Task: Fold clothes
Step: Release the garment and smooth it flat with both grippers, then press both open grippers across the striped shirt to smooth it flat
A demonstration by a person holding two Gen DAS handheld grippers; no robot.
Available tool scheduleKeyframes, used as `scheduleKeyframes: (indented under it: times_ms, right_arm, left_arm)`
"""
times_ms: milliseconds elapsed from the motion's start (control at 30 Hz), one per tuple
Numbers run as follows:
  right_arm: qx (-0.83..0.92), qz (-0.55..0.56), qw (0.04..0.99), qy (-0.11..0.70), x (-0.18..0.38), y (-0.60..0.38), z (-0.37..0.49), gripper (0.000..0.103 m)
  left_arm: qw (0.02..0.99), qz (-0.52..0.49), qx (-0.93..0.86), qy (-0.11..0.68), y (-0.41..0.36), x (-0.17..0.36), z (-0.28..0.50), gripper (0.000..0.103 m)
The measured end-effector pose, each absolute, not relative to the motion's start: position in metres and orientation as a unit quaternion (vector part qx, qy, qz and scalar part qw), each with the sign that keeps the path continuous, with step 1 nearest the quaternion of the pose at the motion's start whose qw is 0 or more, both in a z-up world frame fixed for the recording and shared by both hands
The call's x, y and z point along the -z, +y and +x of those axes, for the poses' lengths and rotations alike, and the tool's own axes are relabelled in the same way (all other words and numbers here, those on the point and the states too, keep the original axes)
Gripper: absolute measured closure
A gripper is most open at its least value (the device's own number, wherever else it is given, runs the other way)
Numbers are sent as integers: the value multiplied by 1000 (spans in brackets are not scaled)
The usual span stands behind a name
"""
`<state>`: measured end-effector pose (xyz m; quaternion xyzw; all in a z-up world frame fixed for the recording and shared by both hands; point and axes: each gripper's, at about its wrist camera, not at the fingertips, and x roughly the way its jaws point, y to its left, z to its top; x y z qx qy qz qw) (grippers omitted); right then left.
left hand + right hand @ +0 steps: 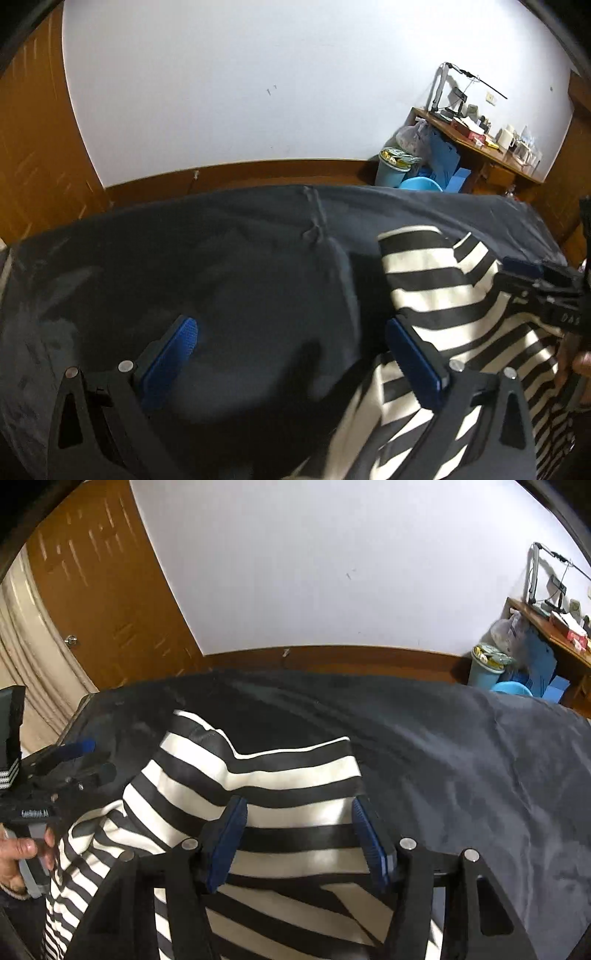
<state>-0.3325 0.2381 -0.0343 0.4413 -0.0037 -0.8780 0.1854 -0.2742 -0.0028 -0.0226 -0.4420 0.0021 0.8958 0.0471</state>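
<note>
A black-and-white striped garment (443,291) lies partly folded on a dark cloth-covered surface (240,277). My left gripper (291,330) is open wide over the dark cloth, with its right pad at the garment's left edge and nothing between the pads. In the right wrist view the striped garment (280,775) fills the centre. My right gripper (298,808) hovers open above its folded part, and the pads are not pressing the fabric. Each gripper shows in the other's view: the right gripper (515,275) at the far right, the left gripper (92,760) at the far left, held by a hand (18,849).
The dark cloth (461,775) stretches wide to the right of the garment. Behind it are a white wall, a wooden door (96,590) and a beige curtain (33,653). A cluttered desk (491,144), a blue bin (391,170) and a blue basin stand at the back right.
</note>
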Motion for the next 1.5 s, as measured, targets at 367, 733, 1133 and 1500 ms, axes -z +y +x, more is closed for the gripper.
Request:
scheduleKeyframes:
  times_ms: [367, 733, 1133, 1500]
  right_arm:
    - [848, 473, 217, 98, 42, 226, -269, 41]
    - [864, 473, 151, 87, 60, 246, -297, 41]
    - [874, 451, 146, 105, 38, 244, -253, 40]
    - [873, 432, 178, 139, 15, 233, -144, 40]
  left_arm:
    - [154, -455, -873, 82, 39, 20, -220, 1]
    - [20, -462, -874, 152, 0, 57, -236, 0]
    - [61, -474, -877, 48, -45, 32, -207, 0]
    - [112, -478, -869, 62, -26, 23, -90, 0]
